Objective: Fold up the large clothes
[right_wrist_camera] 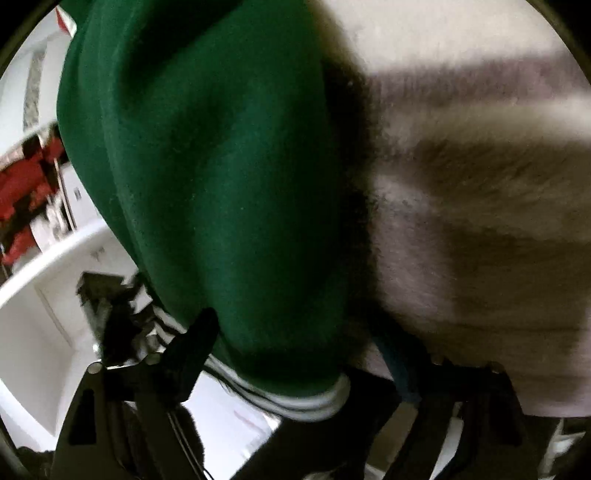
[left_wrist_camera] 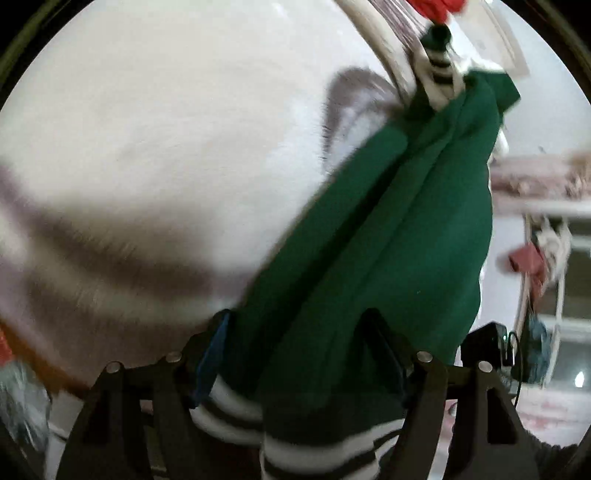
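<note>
A dark green garment point(left_wrist_camera: 388, 240) with white and dark striped ribbing point(left_wrist_camera: 236, 410) stretches from my left gripper point(left_wrist_camera: 299, 339) up to the far end, over a pale fuzzy blanket point(left_wrist_camera: 166, 129) with grey-brown bands. Its bunched cloth lies between the left fingers, which stand wide apart; the pads do not visibly pinch it. In the right wrist view the same green garment point(right_wrist_camera: 221, 184) hangs as a thick fold between the spread fingers of my right gripper point(right_wrist_camera: 295, 350). Its striped hem point(right_wrist_camera: 306, 400) sits low between them. The blanket point(right_wrist_camera: 480, 184) fills the right side.
A rack with hanging clothes point(left_wrist_camera: 535, 258) and a black device point(left_wrist_camera: 487, 339) stand to the right in the left wrist view. Something red point(left_wrist_camera: 436, 7) shows at the top. The right wrist view has white furniture point(right_wrist_camera: 55, 295), red items point(right_wrist_camera: 22, 192) and a dark object point(right_wrist_camera: 107, 295) at left.
</note>
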Demonstrator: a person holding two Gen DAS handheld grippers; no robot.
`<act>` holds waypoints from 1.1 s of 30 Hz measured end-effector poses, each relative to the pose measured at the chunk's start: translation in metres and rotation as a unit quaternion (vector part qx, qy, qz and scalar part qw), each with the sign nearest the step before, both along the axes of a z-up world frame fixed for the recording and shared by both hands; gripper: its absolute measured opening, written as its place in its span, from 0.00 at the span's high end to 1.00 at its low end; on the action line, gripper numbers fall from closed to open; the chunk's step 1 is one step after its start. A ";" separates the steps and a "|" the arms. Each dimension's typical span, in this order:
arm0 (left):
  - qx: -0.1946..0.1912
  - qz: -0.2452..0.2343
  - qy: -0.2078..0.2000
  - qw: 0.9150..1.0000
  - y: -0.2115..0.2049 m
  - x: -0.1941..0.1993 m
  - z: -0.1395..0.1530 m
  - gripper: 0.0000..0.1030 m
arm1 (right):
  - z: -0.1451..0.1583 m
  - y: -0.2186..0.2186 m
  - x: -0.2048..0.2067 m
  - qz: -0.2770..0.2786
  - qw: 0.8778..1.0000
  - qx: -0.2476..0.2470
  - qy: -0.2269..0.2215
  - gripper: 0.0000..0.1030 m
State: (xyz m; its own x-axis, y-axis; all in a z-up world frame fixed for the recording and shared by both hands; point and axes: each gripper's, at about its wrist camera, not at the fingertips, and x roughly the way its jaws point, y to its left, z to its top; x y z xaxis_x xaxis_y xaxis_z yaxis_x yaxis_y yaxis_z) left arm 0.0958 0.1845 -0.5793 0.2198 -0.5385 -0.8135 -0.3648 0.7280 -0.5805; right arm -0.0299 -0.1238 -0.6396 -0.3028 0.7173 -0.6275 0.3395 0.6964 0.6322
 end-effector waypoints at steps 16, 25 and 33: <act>-0.032 -0.039 -0.055 0.997 -0.030 -0.063 0.070 0.87 | 0.095 0.003 -0.042 -0.089 0.993 -0.004 -0.077 0.78; -0.040 0.037 -0.024 0.998 -0.005 -0.040 0.106 0.38 | 0.093 -0.033 -0.052 -0.088 0.994 -0.060 -0.029 0.42; 0.019 -0.004 -0.114 0.993 -0.022 0.108 0.116 0.36 | 0.166 -0.089 0.009 -0.105 0.981 -0.120 -0.114 0.32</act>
State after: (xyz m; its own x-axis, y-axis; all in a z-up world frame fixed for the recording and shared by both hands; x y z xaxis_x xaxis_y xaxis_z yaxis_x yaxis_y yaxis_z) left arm 0.2041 0.1623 -0.4638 0.3965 -0.5110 -0.7627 -0.2220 0.7528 -0.6197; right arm -0.0210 -0.2133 -0.4737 0.0035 0.5728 -0.8197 0.3610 0.7637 0.5352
